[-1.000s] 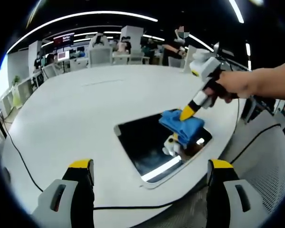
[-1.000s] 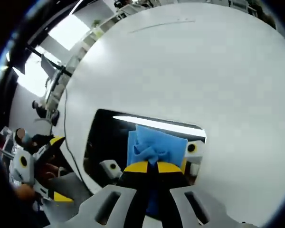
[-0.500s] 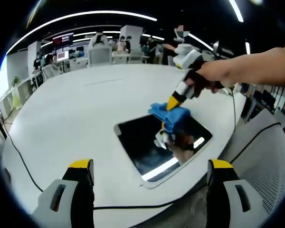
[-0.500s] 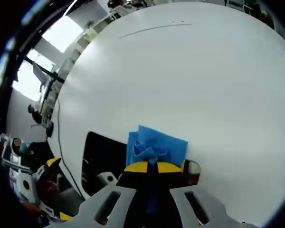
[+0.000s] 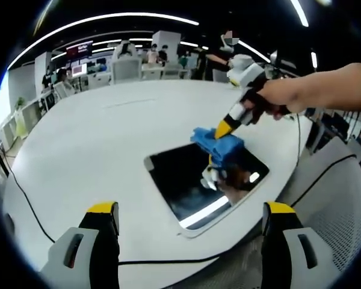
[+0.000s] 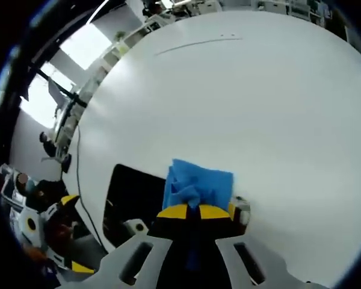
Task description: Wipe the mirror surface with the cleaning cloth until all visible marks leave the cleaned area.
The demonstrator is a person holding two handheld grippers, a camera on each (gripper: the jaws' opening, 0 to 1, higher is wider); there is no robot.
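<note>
A dark rectangular mirror [image 5: 192, 183] lies flat on the white table [image 5: 96, 150], near its right edge. My right gripper [image 5: 224, 128], held by a hand, is shut on a blue cleaning cloth [image 5: 216, 144] and presses it on the mirror's far edge. In the right gripper view the cloth [image 6: 198, 183] bunches just beyond the yellow tips of the right gripper [image 6: 188, 212], covering the mirror's [image 6: 129, 192] corner. My left gripper [image 5: 185, 211] hangs open over the table's near edge, apart from the mirror.
A black cable [image 5: 24, 198] runs along the table's near left edge. Desks, chairs and people stand in the office behind the table. A person's arm [image 5: 331, 90] reaches in from the right. The mirror reflects the gripper and ceiling lights.
The right gripper slid the cloth from the mirror's right part toward its far edge, then shifted slightly back right. The left gripper has stayed still.
</note>
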